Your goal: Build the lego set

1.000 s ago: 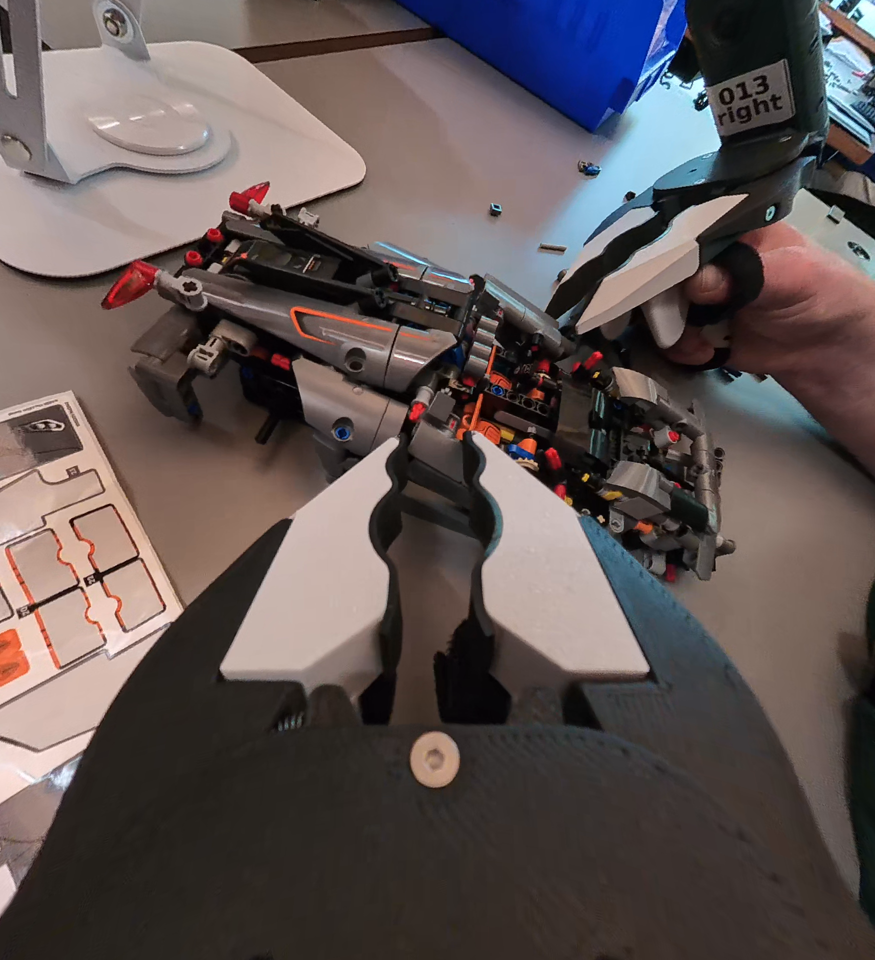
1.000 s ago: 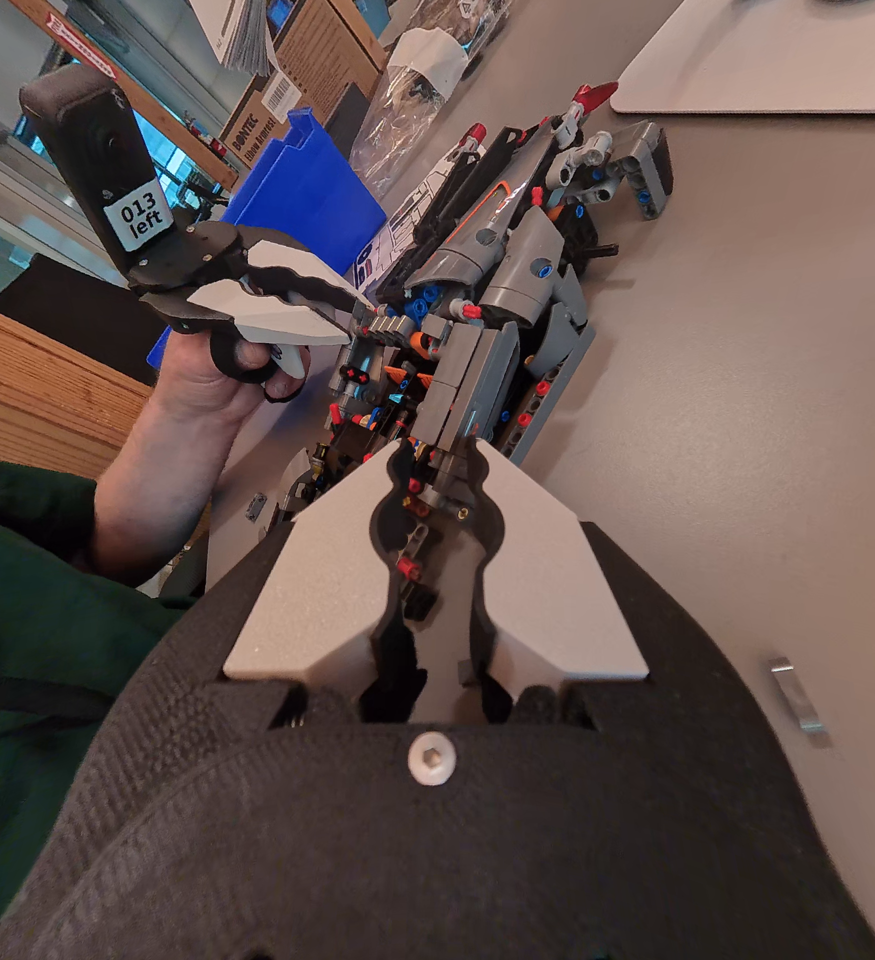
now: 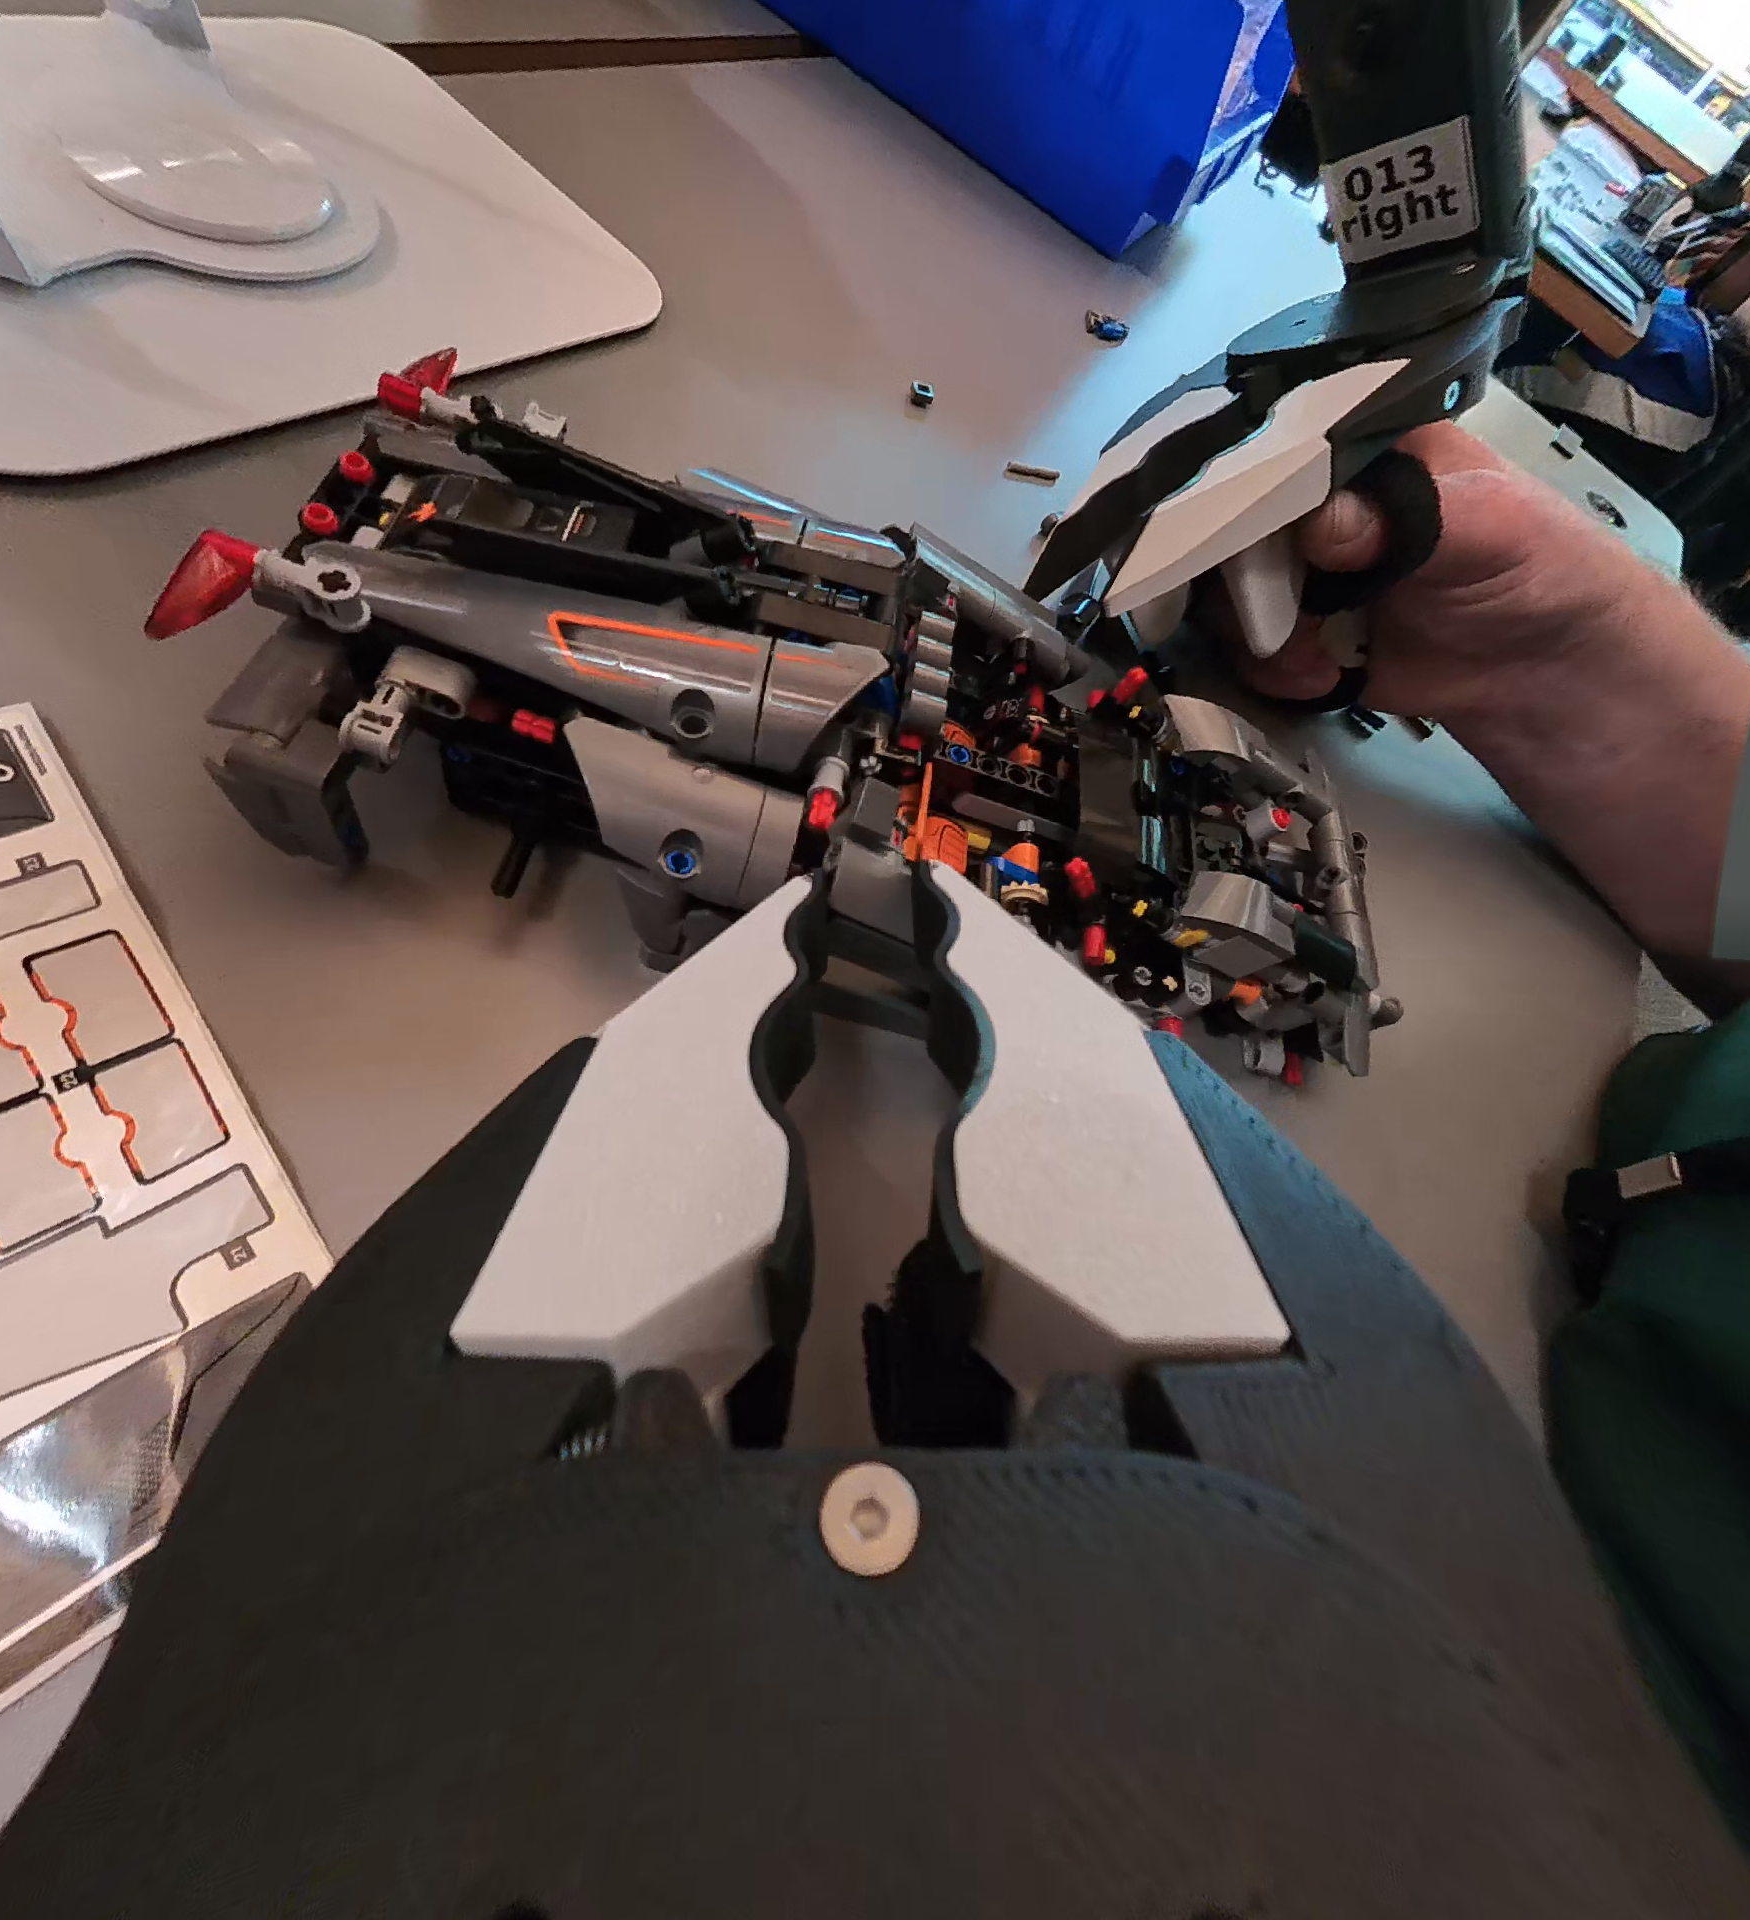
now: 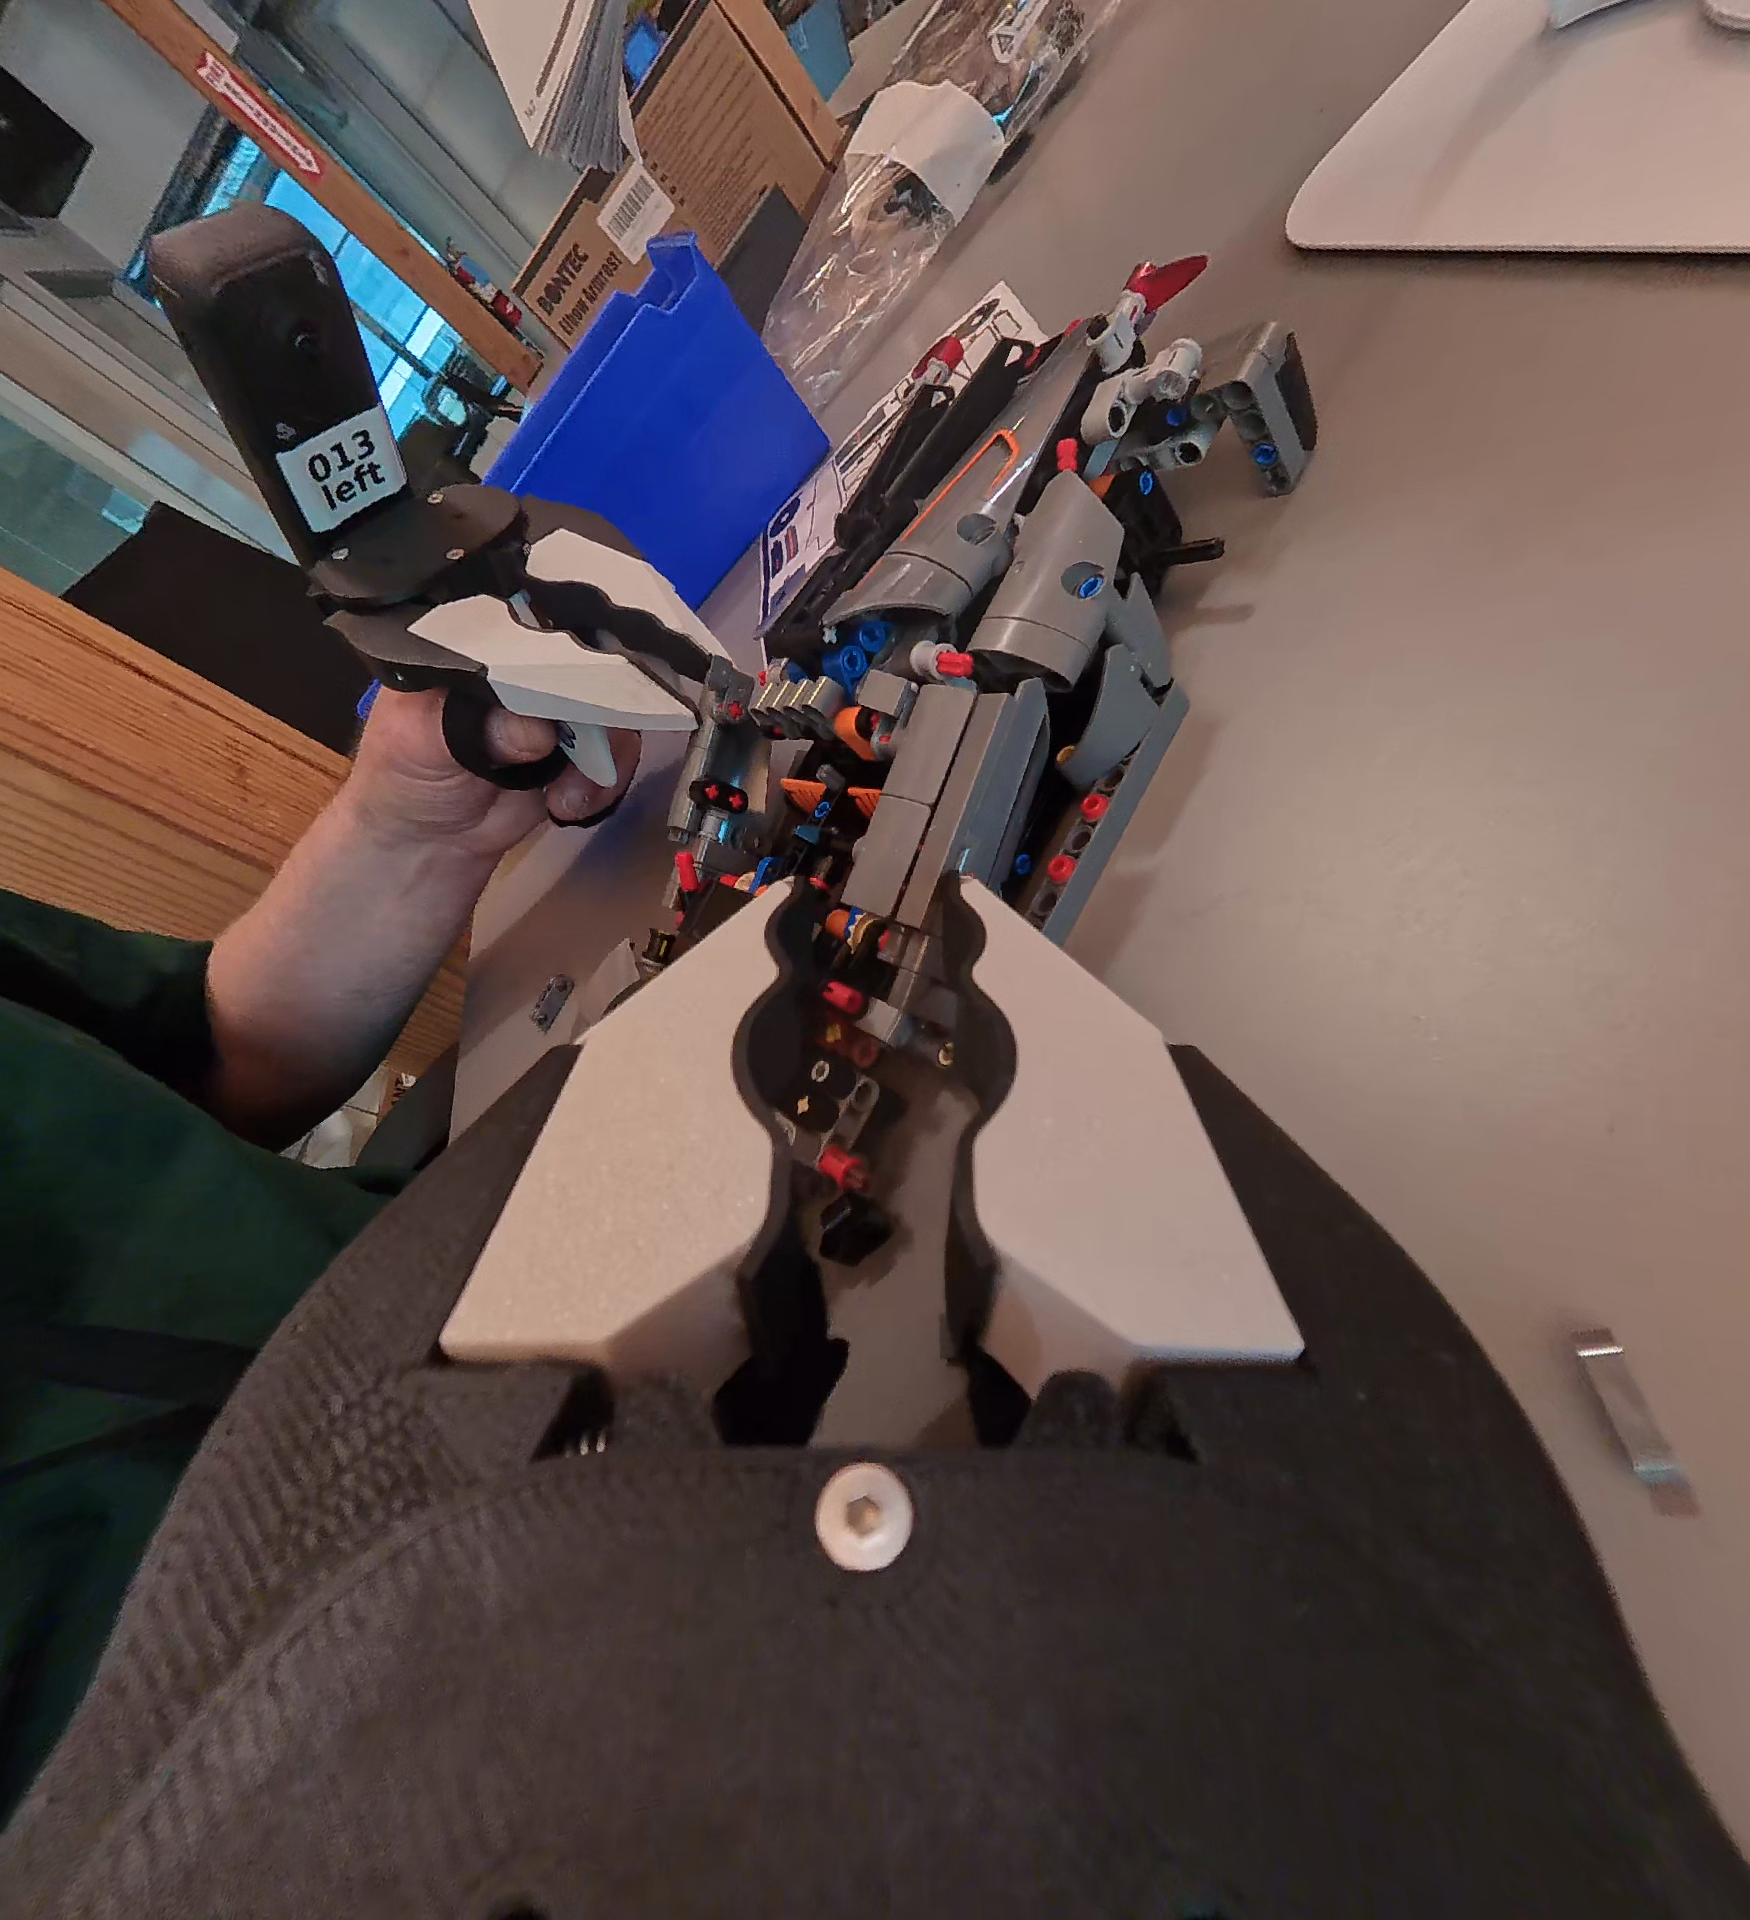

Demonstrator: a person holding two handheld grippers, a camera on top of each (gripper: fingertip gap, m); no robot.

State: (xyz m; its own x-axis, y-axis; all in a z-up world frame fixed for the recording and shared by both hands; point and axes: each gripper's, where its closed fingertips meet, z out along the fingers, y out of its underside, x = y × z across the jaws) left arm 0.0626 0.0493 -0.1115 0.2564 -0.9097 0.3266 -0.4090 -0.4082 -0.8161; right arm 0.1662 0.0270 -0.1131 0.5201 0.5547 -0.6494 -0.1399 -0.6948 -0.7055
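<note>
1. Left wrist view: the Lego car model point(image 3: 746, 727) lies on the grey table point(image 3: 850, 260), largely built, with grey body panels, orange trim and red tail pieces in place. Its middle and the end nearest the person remain open, showing bare pins and beams.
2. The left gripper point(image 3: 871, 894) meets the model's near side, its fingers slightly apart around a grey panel; whether they actually pinch it, I cannot tell.
3. The sticker sheet point(image 3: 71, 1091), left of the model, looks mostly used, so decoration seems well advanced.
4. Small loose parts point(image 3: 921, 393) lie beyond the model, unfitted.
5. Right wrist view: the right gripper point(image 4: 876, 894) straddles the model's point(image 4: 1006, 623) end, fingers slightly parted around a grey beam; a firm grip is unclear.
6. A flat grey piece point(image 4: 1629, 1423) lies right of the model, unused.
7. My judgement: late stage, with panels and wheels left.
</note>
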